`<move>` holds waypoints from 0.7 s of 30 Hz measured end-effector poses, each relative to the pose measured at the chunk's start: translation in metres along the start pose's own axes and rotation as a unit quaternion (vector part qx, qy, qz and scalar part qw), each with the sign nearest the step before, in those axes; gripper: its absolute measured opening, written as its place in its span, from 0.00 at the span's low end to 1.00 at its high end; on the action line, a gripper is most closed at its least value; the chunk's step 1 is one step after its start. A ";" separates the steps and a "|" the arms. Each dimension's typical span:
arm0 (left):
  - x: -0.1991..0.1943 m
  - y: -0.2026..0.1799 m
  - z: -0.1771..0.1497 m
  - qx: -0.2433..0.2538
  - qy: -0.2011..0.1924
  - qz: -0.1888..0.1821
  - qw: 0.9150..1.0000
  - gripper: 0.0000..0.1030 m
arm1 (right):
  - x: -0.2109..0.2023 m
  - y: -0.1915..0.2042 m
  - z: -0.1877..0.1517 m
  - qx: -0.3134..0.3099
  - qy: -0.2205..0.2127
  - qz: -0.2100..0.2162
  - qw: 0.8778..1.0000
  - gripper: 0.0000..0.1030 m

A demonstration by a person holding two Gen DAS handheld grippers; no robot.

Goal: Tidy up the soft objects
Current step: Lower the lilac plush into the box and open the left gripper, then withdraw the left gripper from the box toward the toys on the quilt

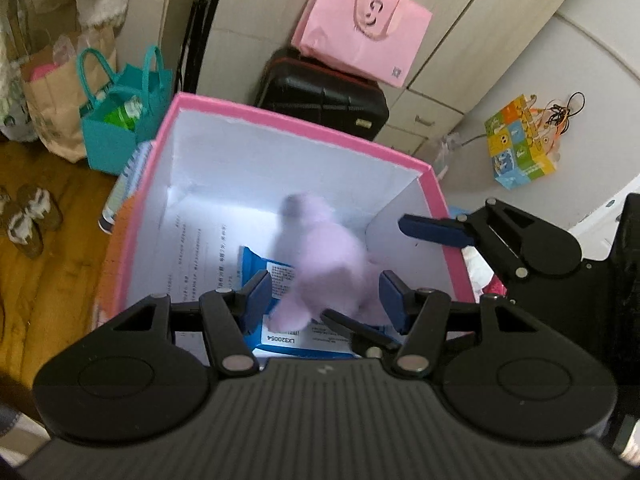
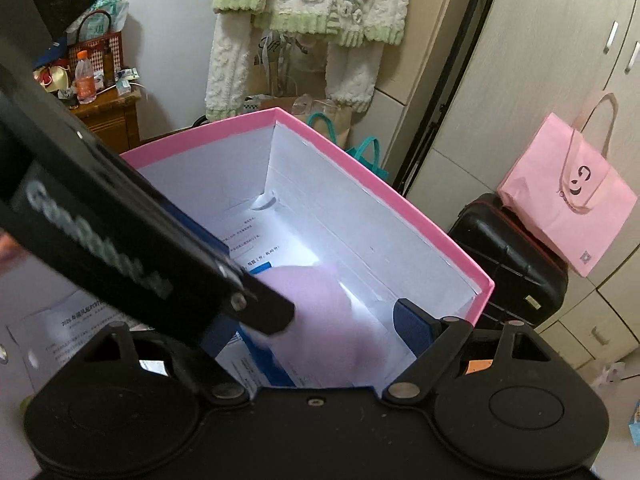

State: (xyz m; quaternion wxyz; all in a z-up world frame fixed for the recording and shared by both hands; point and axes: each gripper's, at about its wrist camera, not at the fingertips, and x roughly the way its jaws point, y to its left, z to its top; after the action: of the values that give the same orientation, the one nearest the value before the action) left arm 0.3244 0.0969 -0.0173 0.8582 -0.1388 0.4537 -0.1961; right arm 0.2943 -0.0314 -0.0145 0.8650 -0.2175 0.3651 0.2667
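- Left tongs (image 1: pixel 324 296) sit nearest, over the pink box (image 1: pixel 280 114), pads apart and clear of the purple plush toy (image 1: pixel 320 264) between them: released.
- Plush is blurred, inside the box, over a blue packet (image 1: pixel 268 280) and printed paper.
- Right tongs (image 2: pixel 320 320) spread wide over the same box, gripping nothing.
- Toy looks light, squashy, non-fragile; I'd pinch it across the thick body, not a limb.

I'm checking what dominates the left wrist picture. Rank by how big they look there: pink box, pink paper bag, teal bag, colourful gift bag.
1. pink box, nearest the camera
2. pink paper bag
3. teal bag, close to the paper bag in apparent size, so unsure
4. colourful gift bag
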 end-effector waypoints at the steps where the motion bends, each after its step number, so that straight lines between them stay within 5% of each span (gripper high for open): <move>1: -0.005 0.000 -0.001 0.006 -0.005 0.003 1.000 0.56 | -0.004 -0.001 -0.002 0.001 -0.003 0.000 1.000 0.85; 10: -0.067 -0.031 -0.030 0.086 -0.049 0.025 0.995 0.56 | -0.081 -0.026 -0.036 0.077 -0.077 0.059 0.992 0.85; 21: -0.119 -0.092 -0.070 0.159 -0.073 0.007 0.984 0.57 | -0.169 -0.051 -0.085 0.126 -0.145 0.038 0.981 0.85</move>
State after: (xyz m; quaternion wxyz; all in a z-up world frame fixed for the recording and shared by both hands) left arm 0.1860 0.0667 0.0686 0.9014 -0.0111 0.3536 -0.2497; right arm 0.1823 -0.1702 0.0666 0.9185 -0.0515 0.2743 0.2800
